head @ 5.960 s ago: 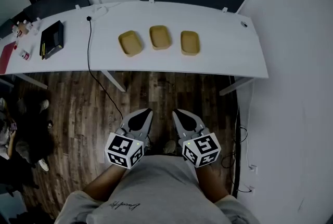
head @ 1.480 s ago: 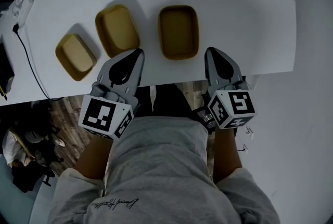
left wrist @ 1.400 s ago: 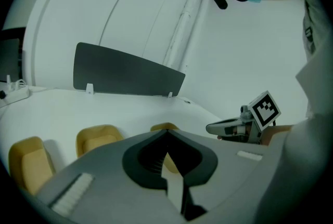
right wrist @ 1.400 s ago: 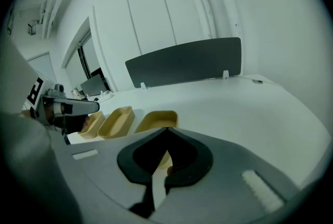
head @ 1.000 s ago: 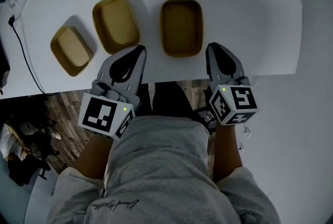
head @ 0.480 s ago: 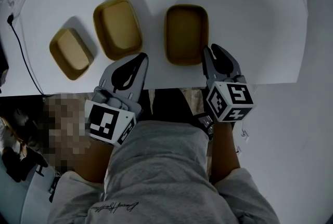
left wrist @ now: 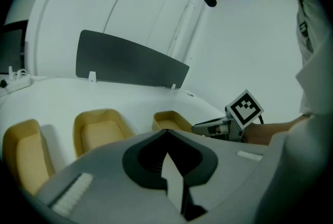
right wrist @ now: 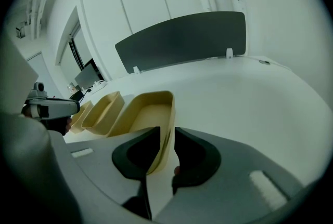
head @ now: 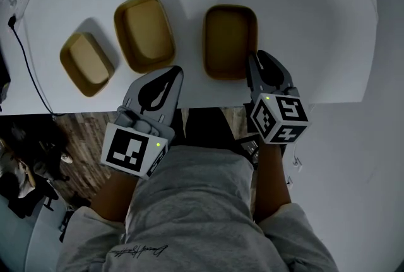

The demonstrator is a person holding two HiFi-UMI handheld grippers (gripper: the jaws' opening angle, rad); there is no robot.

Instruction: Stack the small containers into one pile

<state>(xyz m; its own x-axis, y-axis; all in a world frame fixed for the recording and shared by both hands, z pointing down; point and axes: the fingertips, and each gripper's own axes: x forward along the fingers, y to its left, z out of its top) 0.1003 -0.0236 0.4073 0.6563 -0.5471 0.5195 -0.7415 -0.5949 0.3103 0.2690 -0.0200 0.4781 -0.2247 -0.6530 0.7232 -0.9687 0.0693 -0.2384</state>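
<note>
White desk [head: 303,18] fills our head view, three containers [head: 144,34] in a row on it, right gripper [head: 259,57] at the rightmost container [head: 230,40]. Left gripper view: we see the left gripper [left wrist: 166,133] with jaws together. Right gripper view: jaws have just been opening and stand apart astride that container's near wall

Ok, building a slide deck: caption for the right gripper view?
Right tongs, just opened, straddle a wall of the nearest tan container on the table.

Three mustard-yellow tubs with rounded corners sit upright, open-topped and unstacked, in a row near the front edge of the desk [head: 303,24]. The left container [head: 87,64], the smallest, lies askew just beside the middle container [head: 144,34]; the right container [head: 230,41] stands apart.
</note>
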